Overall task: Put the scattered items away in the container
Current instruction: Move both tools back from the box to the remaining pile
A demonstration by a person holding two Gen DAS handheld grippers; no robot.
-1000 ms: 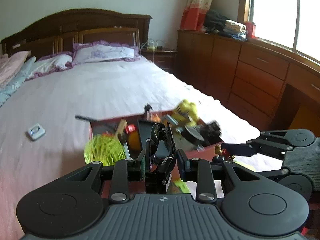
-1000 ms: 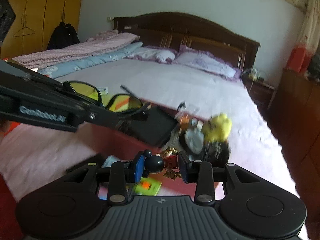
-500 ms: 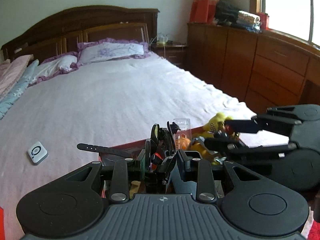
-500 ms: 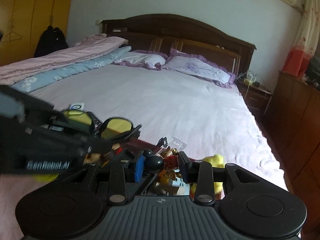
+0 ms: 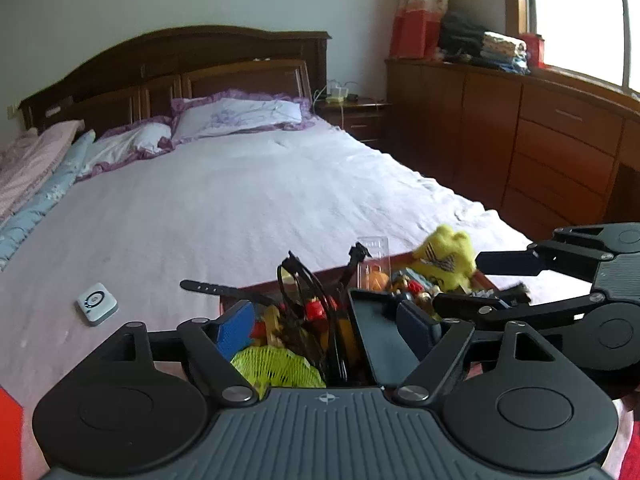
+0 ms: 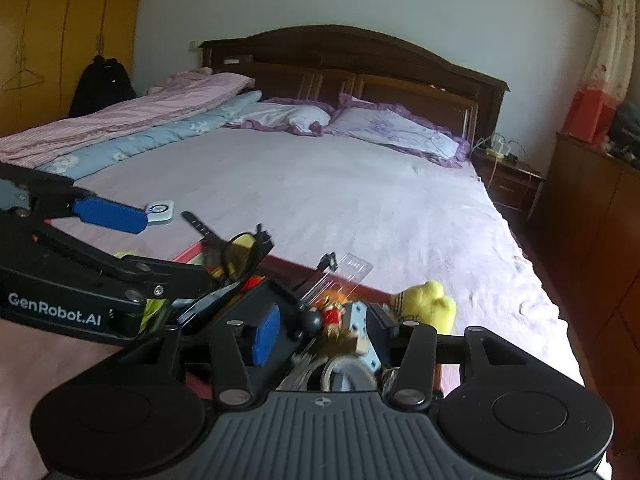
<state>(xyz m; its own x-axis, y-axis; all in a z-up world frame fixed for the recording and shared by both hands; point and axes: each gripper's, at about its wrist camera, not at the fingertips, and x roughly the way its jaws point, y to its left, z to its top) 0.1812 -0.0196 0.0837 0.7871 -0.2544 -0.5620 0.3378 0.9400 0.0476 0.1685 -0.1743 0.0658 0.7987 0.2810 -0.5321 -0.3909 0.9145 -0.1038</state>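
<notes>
On the bed [image 5: 248, 200] sits one red-rimmed box [image 5: 256, 291], crowded with small things: one pair of yellow-lensed glasses [image 5: 308, 292], one yellow plush toy [image 5: 446, 258], one clear plastic case [image 5: 374, 256], one yellow mesh ball [image 5: 276, 366] and one black strap [image 5: 216, 289] poking over the rim. The left gripper [image 5: 326, 326] and right gripper [image 6: 322, 334] both hang over the box, jaws apart, holding nothing. One white device [image 5: 97, 303] lies alone on the sheet, well apart from the box. Two pillows [image 5: 236, 114] lie by the headboard.

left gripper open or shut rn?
Open. In the left wrist view the left gripper has its blue pads spread wide above the red box, with the yellow-lens glasses standing loose between them.
</notes>
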